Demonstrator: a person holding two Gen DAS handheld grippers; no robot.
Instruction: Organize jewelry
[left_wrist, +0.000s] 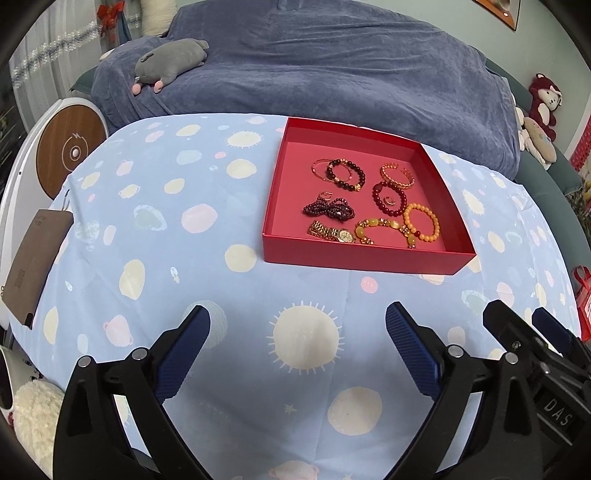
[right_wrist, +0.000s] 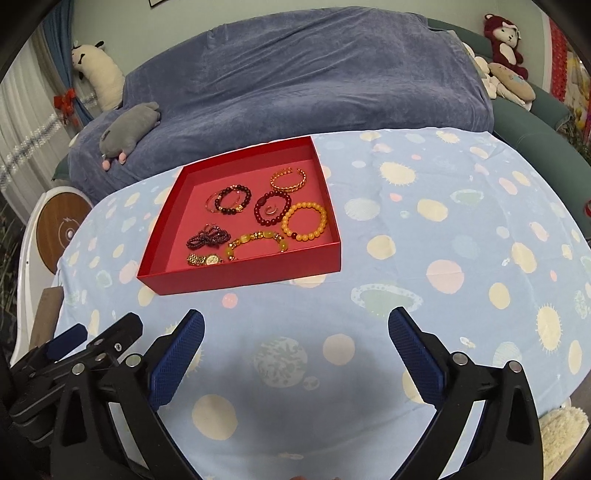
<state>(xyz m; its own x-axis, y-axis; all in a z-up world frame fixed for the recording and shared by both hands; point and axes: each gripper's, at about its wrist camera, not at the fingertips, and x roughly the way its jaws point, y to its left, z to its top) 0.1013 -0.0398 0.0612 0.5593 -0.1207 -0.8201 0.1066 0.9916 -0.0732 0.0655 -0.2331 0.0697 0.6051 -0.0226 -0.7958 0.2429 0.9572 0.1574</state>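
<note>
A shallow red box (left_wrist: 369, 258) (right_wrist: 240, 275) stands on the table and holds several pieces of jewelry: a dark bead bracelet (left_wrist: 346, 174) (right_wrist: 233, 199), a gold cuff (left_wrist: 397, 176) (right_wrist: 288, 180), a red bead bracelet (left_wrist: 390, 199) (right_wrist: 272, 208), an orange bead bracelet (left_wrist: 423, 222) (right_wrist: 304, 220), a yellow stone bracelet (left_wrist: 384, 229) (right_wrist: 256, 240), a dark red bead bunch (left_wrist: 328, 209) (right_wrist: 207, 236) and a gold watch (left_wrist: 332, 232) (right_wrist: 205, 259). My left gripper (left_wrist: 297, 325) is open and empty, near the table's front. My right gripper (right_wrist: 295, 326) is open and empty beside it, also showing in the left wrist view (left_wrist: 524, 321).
The table wears a light blue cloth with planet prints (left_wrist: 184, 221) (right_wrist: 443, 240). Behind it is a sofa under a blue cover (left_wrist: 314, 66) (right_wrist: 295, 74) with a grey plush toy (left_wrist: 166, 62) (right_wrist: 129, 127). A brown box (left_wrist: 33, 266) sits at the table's left edge.
</note>
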